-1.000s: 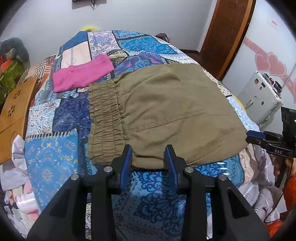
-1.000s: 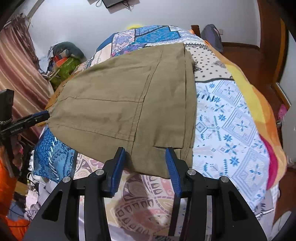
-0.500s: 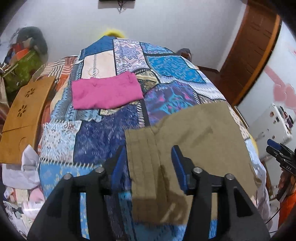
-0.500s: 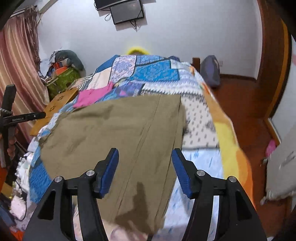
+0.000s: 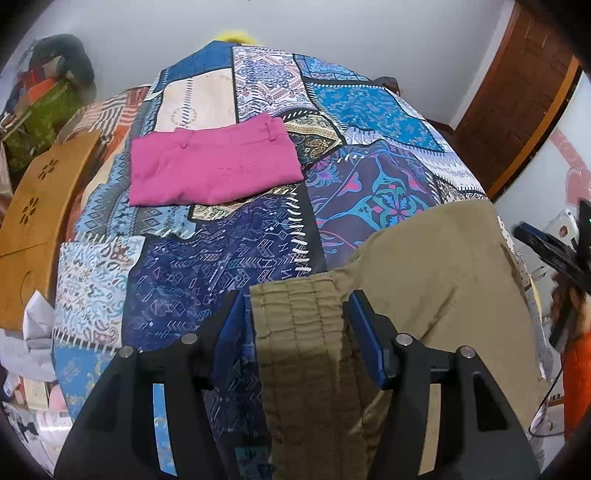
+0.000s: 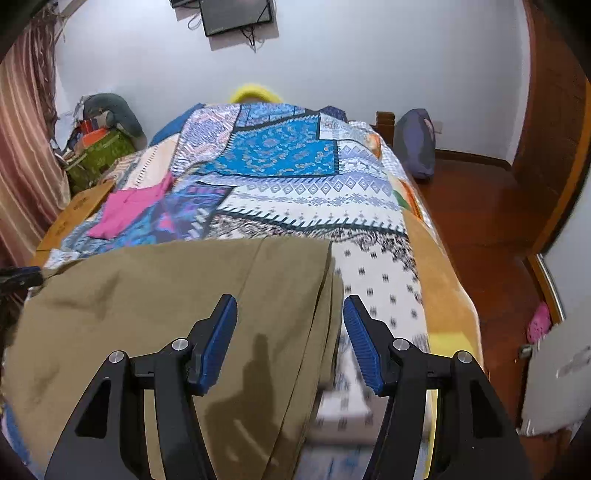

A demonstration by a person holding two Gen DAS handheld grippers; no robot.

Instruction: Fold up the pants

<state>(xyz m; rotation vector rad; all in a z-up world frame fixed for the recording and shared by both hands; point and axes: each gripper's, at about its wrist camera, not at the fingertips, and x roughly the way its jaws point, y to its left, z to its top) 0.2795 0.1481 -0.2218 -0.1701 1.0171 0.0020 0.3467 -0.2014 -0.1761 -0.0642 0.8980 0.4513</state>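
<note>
The olive-khaki pants (image 5: 424, 295) lie folded on the patchwork bedspread (image 5: 229, 266). In the left wrist view my left gripper (image 5: 297, 325) is open, its blue pads on either side of the gathered elastic waistband (image 5: 299, 332), hovering over it. In the right wrist view the pants (image 6: 166, 295) fill the lower left, and my right gripper (image 6: 290, 332) is open above their right edge. Neither gripper holds cloth. The right gripper also shows at the right edge of the left wrist view (image 5: 546, 251).
Folded pink pants (image 5: 210, 166) lie farther up the bed. A wooden lap table (image 5: 33, 221) stands at the bed's left side. A wooden door (image 5: 517, 92) and floor (image 6: 480, 206) lie to the right. A screen (image 6: 238, 14) hangs on the far wall.
Both grippers have moved forward and lifted over the pants, from their near edge to above the cloth. Both cameras now see farther up the bed.
</note>
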